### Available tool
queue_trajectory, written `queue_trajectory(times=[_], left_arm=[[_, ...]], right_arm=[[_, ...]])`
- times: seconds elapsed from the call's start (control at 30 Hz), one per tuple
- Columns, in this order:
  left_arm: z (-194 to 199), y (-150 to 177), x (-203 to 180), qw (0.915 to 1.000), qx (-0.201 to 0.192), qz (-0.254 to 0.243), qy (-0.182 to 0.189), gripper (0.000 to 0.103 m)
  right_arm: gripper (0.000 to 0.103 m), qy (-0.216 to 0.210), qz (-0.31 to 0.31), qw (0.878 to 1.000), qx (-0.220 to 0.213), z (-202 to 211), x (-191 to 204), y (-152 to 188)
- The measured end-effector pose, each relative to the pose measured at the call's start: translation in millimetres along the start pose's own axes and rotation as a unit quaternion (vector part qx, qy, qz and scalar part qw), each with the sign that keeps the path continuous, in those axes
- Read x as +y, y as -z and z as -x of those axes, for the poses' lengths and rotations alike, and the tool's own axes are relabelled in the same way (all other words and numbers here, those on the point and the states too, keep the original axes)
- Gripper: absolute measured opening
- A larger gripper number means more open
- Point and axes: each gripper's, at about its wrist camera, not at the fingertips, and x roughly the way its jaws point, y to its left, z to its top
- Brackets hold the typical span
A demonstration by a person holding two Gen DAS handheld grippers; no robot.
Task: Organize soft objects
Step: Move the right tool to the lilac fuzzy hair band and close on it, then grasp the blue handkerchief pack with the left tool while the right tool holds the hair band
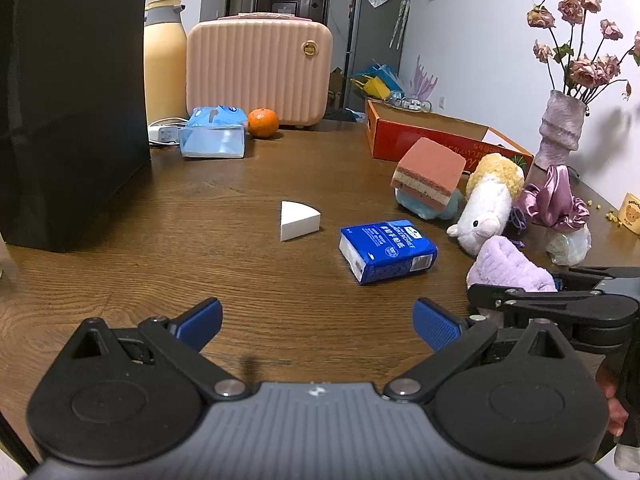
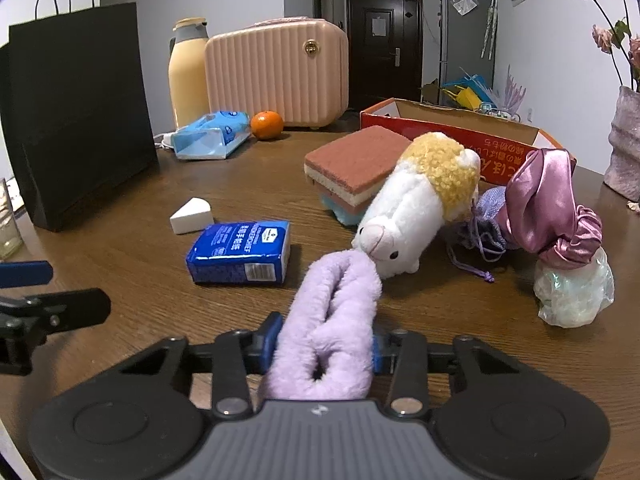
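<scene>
My right gripper (image 2: 324,350) is shut on a fluffy lilac headband (image 2: 332,320), squeezed between its blue pads; the same lilac headband (image 1: 508,266) shows at the right in the left wrist view. Just beyond it lies a white plush sheep with a yellow woolly head (image 2: 416,204), beside a pink-and-cream sponge stack (image 2: 352,164). A blue tissue pack (image 2: 240,252) and a white wedge sponge (image 2: 191,215) lie left of them. A purple satin scrunchie (image 2: 548,208) rests on a crumpled pale bag (image 2: 572,292). My left gripper (image 1: 318,324) stands open over bare wood, nothing between its fingers.
A red cardboard box (image 2: 460,128) stands open at the back right, near a vase of dried roses (image 1: 560,132). A black paper bag (image 2: 76,112) rises at the left. A pink case (image 2: 276,72), a yellow flask (image 2: 188,76), an orange (image 2: 267,124) and a light-blue wipes pack (image 2: 208,136) line the back.
</scene>
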Motion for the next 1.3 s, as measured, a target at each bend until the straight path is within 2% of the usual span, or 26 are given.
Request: queue_trajectory(times=[0.53, 0.93, 1.3], left_arm=[[-12, -10, -14, 1.0000, 0.001, -0.007, 0.002, 0.103], [-19, -26, -37, 0.9998, -0.005, -0.016, 0.011, 0.103], [-30, -40, -56, 0.9998, -0.003, -0.015, 0.010, 0.103]], right_arm=[[0.029, 0.012, -0.036, 0.998, -0.051, 20, -33, 5], [0.028, 0.053, -0.060, 0.991, -0.108, 49, -76, 14], [0.028, 0.107, -0.083, 0.978, -0.162, 79, -125, 18]])
